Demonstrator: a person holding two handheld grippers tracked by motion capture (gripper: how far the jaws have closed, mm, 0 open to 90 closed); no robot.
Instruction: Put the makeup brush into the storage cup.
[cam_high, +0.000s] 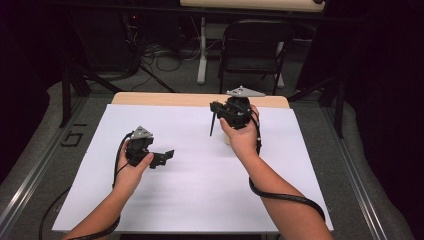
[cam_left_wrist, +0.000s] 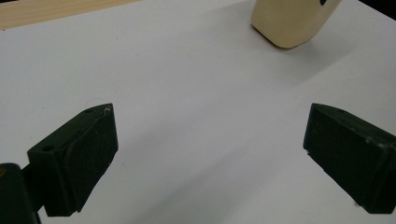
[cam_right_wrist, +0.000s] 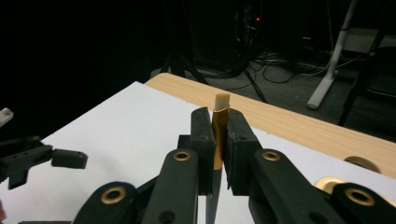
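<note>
The right gripper (cam_right_wrist: 219, 140) pinches a slim brush (cam_right_wrist: 219, 135) upright (bristles topmost).

Table (cam_high: 200, 99): light wooden top, visible as a strip along the far edge. White sheet (cam_high: 200, 190) lies directly on it, covering nearly the whole surface. Cream-coloured container (cam_left_wrist: 292, 21) stands on the sheet, near the far right

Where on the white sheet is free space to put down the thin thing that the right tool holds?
The white sheet is bare between the two forearms and along its near edge, and also at its far left corner. It is crowded only near the right tool, shut on a thin stick, beside a cream object. The left tool is open.
</note>
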